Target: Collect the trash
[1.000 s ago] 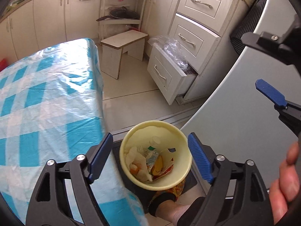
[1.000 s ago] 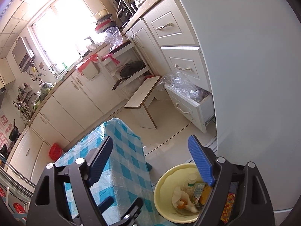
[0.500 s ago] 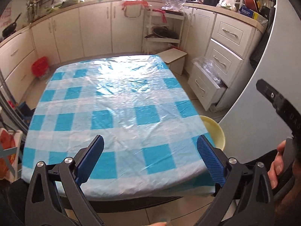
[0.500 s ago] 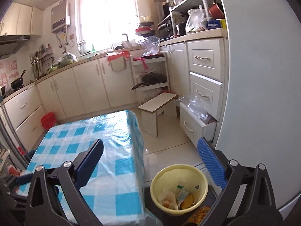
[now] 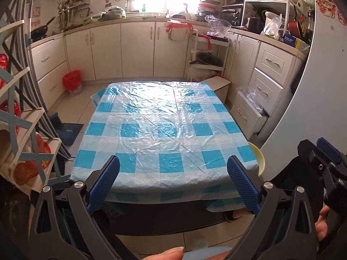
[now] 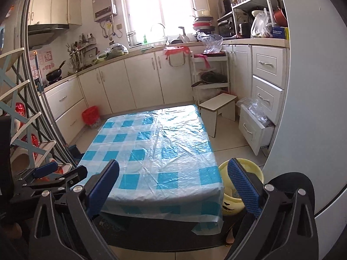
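A yellow trash bin [image 6: 229, 203] stands on the floor by the near right corner of a low table [image 6: 156, 147]. The table wears a blue-and-white checked cloth under clear plastic, and no loose trash shows on it. In the left wrist view only the bin's rim [image 5: 260, 160] peeks past the table [image 5: 164, 125]. My left gripper [image 5: 173, 184] is open over the table's near edge with nothing between its fingers. My right gripper [image 6: 173, 186] is open too, its right finger in front of the bin. The bin's contents are hidden.
A white fridge side [image 6: 314, 86] curves along the right. Behind the bin a bottom drawer [image 6: 256, 127] stands pulled out with a plastic bag in it. A small white stool [image 6: 219, 106] sits past the table. A red bin [image 5: 72, 82] and a wooden rack [image 5: 21, 130] are at the left.
Both grippers have pulled back and up from the yellow bin and swung toward the table. The bin, earlier framed by the left fingers, now sits at the right edge. Both jaws stand slightly wider.
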### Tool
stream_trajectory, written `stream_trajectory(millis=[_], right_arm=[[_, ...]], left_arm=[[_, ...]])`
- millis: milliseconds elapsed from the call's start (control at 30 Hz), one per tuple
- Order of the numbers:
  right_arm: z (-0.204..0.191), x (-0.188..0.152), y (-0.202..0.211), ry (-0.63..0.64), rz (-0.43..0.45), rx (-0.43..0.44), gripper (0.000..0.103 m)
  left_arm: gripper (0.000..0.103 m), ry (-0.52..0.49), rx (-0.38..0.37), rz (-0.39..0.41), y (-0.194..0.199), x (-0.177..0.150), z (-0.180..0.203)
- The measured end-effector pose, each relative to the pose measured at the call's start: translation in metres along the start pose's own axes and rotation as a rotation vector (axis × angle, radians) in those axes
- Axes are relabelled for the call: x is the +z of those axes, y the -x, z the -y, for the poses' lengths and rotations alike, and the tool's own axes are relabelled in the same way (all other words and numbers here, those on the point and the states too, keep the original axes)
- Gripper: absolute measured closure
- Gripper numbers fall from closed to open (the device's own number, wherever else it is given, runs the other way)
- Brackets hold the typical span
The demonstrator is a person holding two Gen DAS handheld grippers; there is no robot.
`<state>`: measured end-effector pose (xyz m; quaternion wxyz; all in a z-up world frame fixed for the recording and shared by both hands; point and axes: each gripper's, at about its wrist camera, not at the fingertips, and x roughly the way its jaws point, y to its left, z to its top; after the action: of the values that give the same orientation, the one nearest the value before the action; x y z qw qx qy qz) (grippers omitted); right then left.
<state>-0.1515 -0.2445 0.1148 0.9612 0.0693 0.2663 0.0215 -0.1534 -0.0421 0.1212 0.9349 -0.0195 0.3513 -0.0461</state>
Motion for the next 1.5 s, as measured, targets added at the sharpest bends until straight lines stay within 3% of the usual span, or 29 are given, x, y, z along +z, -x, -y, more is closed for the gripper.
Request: stream_trajectory(millis=[467, 1000, 1200, 1333, 1500], right_arm=[[-0.006, -0.01, 0.011, -0.014, 0.028, -0.015, 0.007], [-0.001, -0.019, 0.002, -0.034, -0.015, -0.006, 0.007], [-0.002, -0.02, 0.004, -0.03, -0.011, 0.001, 0.007], [-0.003, -0.02, 0.007, -0.024, 0.002, 0.002, 0.007], [-0.004, -0.019, 0.009, -0.015, 0.019, -0.001, 0.007]], left_arm=[[0.008, 0.021, 0.049, 0.034, 0.023, -0.007, -0.012], [0.008, 0.007, 0.042, 0.021, 0.021, -0.007, -0.005], [0.008, 0.028, -0.002, 0.066, 0.028, -0.009, -0.009], [0.008, -0.014, 0.028, 0.101, 0.033, -0.01, -0.002], [0.008, -0.014, 0.006, 0.017, 0.019, -0.012, -0.003]])
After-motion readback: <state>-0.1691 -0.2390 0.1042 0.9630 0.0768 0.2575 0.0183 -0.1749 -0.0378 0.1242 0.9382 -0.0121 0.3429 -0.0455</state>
